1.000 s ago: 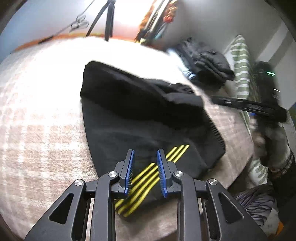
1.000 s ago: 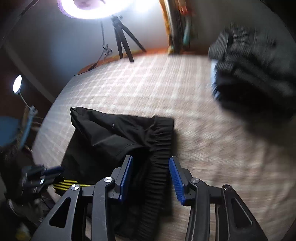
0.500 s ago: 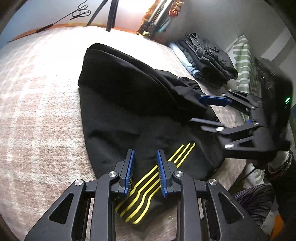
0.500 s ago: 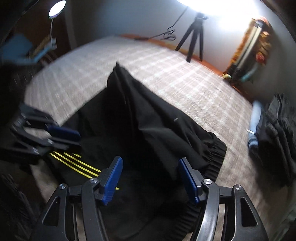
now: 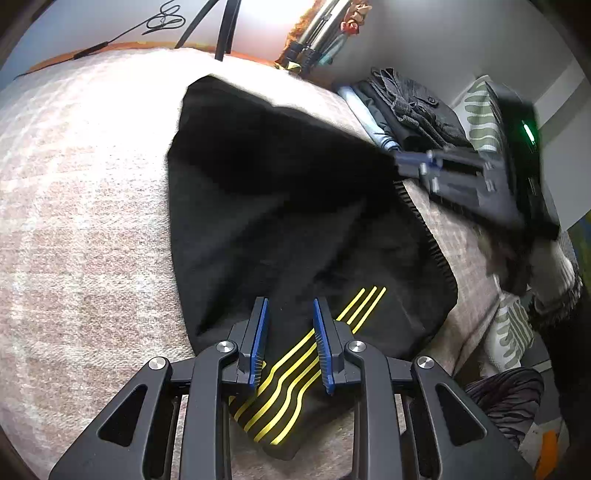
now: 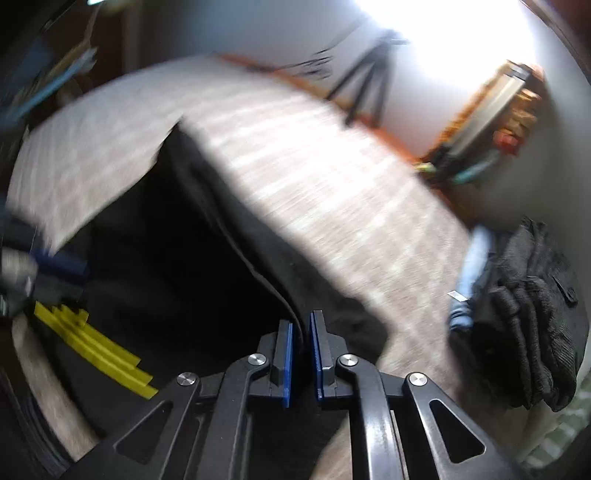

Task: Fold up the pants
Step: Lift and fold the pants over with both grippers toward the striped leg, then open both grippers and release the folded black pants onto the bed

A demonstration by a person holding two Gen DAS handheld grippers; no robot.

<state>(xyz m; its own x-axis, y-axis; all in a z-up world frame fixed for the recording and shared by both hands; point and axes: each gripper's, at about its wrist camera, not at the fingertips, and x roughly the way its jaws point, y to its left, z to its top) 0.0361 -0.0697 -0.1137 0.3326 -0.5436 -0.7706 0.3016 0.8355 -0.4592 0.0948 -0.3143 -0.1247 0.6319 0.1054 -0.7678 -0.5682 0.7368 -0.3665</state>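
Note:
Black pants [image 5: 280,206] with yellow stripes [image 5: 295,373] lie on a beige plaid bed [image 5: 81,206]. My left gripper [image 5: 290,343] is open, its blue pads on either side of the striped cloth near the bed's front edge, not pinching it. My right gripper [image 6: 301,354] is shut on the pants' folded upper edge [image 6: 258,266] and holds it lifted above the lower layer. It also shows in the left wrist view [image 5: 458,173] at the right, blurred. The yellow stripes [image 6: 96,350] show at the left of the right wrist view.
A stack of folded dark clothes [image 5: 413,107] lies at the bed's far right, also in the right wrist view [image 6: 524,317]. A striped green pillow [image 5: 484,110] is behind it. A tripod [image 5: 221,26] stands beyond the bed. Striped cloth [image 5: 506,398] lies below the bed edge.
My right gripper has closed on the pants' upper layer edge and lifted it. My left gripper stays open over the yellow stripes, barely moved.

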